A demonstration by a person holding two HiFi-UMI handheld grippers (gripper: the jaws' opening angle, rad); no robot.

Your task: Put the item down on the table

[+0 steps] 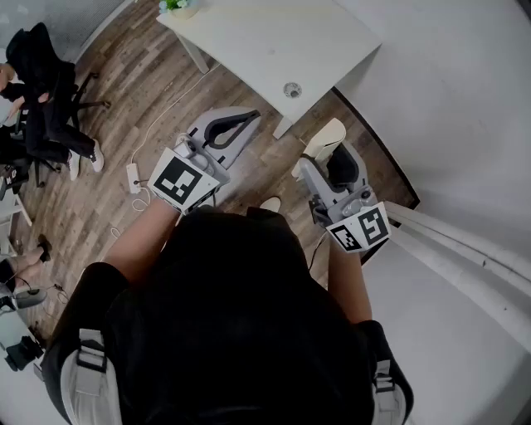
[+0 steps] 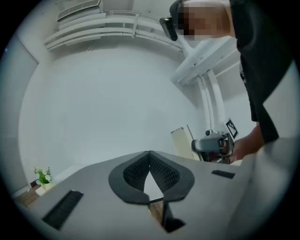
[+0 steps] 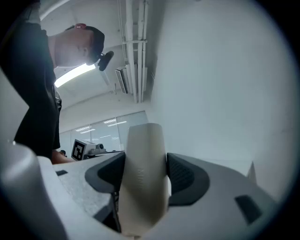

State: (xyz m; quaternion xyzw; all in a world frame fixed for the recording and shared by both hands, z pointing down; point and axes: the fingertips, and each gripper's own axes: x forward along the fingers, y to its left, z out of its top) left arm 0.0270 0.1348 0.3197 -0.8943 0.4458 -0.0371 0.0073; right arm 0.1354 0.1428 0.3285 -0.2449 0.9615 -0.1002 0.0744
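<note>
Head camera looks steeply down on my left tongs (image 1: 249, 121) and right tongs (image 1: 338, 162); their close cameras each glimpse the other.

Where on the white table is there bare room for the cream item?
The white table is bare across its middle, between the plant at one corner and the round hole near its nearer edge. Only that corner is occupied.

The table (image 1: 274, 41) stands ahead, with a plant (image 1: 176, 7) on its far left corner. Before it, the left gripper (image 1: 249, 120) is left of the right gripper (image 1: 338, 158), with the item (image 1: 323, 137) between its jaws.
</note>
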